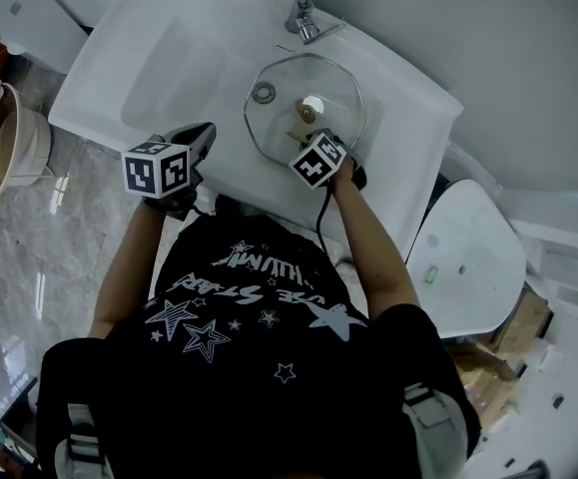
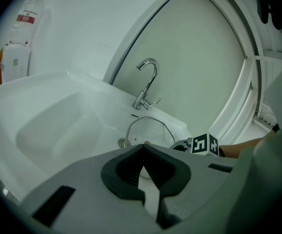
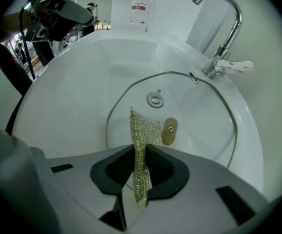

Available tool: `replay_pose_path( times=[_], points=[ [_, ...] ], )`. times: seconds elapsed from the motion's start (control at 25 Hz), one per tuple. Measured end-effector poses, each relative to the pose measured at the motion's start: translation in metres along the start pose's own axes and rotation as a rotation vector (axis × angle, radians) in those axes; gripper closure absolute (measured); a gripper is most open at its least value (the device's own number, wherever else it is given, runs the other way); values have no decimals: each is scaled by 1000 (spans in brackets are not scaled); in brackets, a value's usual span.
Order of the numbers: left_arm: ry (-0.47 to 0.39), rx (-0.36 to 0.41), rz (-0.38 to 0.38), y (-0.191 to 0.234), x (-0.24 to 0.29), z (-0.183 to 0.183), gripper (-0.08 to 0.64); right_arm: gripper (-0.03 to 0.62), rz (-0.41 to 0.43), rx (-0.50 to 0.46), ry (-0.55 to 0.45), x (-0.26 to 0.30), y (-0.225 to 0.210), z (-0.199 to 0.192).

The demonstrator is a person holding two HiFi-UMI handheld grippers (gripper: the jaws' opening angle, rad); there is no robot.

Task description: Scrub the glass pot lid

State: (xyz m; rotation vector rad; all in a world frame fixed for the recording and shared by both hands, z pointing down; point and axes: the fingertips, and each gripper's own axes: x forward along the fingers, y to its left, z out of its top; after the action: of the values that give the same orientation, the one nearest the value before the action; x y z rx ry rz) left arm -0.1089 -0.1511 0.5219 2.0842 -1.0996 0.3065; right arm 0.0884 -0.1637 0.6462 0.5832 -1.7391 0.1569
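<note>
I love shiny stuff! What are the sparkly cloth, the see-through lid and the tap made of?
The scrub pad in the right tongs looks like woven metallic thread, greenish-gold and glittery. The pot lid seems to be clear glass, because the white sink shows through it. The tap looks like polished metal, probably chrome, mirror-bright.

Head view sits high over the person's shoulders, aimed almost straight down at the white moulded sink (image 1: 169, 78), with the curved chrome tap (image 1: 306, 23) at 12 o'clock. Left gripper view hangs back, looking across the sink towards that tap. Right gripper view is close over the round glass pot lid (image 3: 194, 121), tap at 1 o'clock. All three catch tap and lid.
</note>
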Motion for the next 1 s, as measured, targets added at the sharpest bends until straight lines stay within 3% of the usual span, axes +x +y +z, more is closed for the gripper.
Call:
replay_pose_path(
  times=[0.52,0.72,0.84,1.0],
  points=[
    [16,3,-16,-5,-1,-7,552,523,242,-32,51,1,51,-7],
    [22,3,-13,-3,-2,-11,552,524,297,-19,47,0,62,-6],
    [18,3,-13,-2,-5,-9,552,525,275,-9,11,-7,56,-1],
    [14,4,-15,0,-6,-6,552,526,140,-76,-70,-22,22,11]
  ],
)
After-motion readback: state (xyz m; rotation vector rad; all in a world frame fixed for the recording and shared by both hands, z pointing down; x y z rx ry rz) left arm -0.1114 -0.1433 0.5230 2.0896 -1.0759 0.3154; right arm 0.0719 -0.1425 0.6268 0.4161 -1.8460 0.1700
